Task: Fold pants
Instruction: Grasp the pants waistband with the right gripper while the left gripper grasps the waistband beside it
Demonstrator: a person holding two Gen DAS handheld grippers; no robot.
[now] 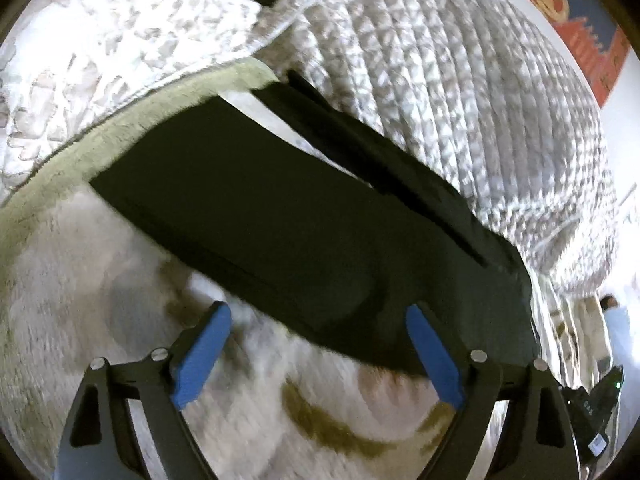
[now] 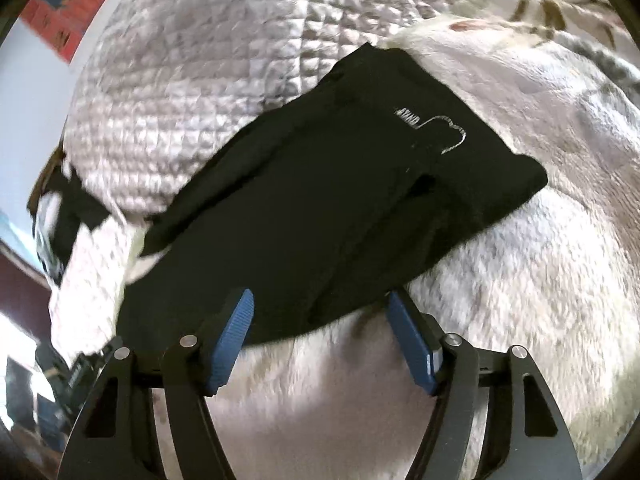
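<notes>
Black pants (image 1: 288, 216) lie folded lengthwise in a long strip across a fuzzy white blanket (image 1: 100, 280). In the right wrist view the pants (image 2: 340, 200) show a small white embroidered logo near the far end. My left gripper (image 1: 320, 316) is open, its blue pads just short of the pants' near edge, holding nothing. My right gripper (image 2: 320, 304) is open too, hovering at the pants' near edge with its blue fingertips over the fabric's rim, holding nothing.
A quilted white bedspread (image 1: 460, 92) lies behind the pants, also in the right wrist view (image 2: 192, 92). A red and blue wall hanging (image 1: 576, 20) is at the far right. The other gripper (image 1: 596, 408) shows at the lower right. A patterned blanket (image 2: 560, 8) lies at the back.
</notes>
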